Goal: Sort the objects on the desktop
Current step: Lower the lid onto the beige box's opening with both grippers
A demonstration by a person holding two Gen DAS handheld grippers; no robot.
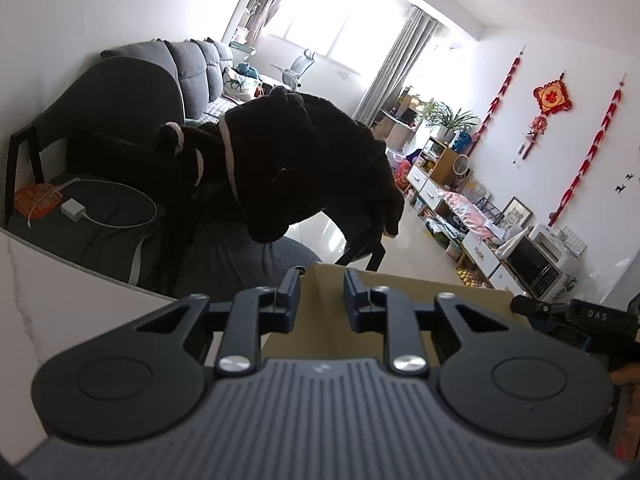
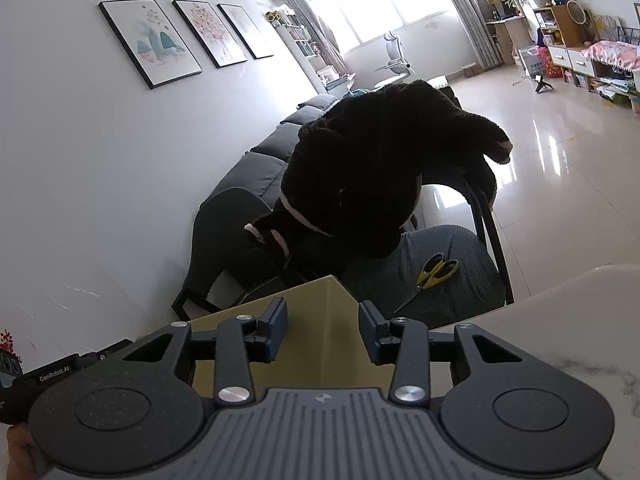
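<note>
My left gripper (image 1: 322,290) points forward and a little downward, its jaws drawn in to a narrow slot with nothing between them. My right gripper (image 2: 323,326) sits just beside it at much the same tilt, its jaws parted noticeably wider, and they too are empty. Both pairs of dark fingers (image 2: 276,318) stand upright and parallel. Each tool shows at the edge of the other's wrist view, so the two are held side by side. A bit of my left hand (image 2: 16,450) shows behind its tool.
</note>
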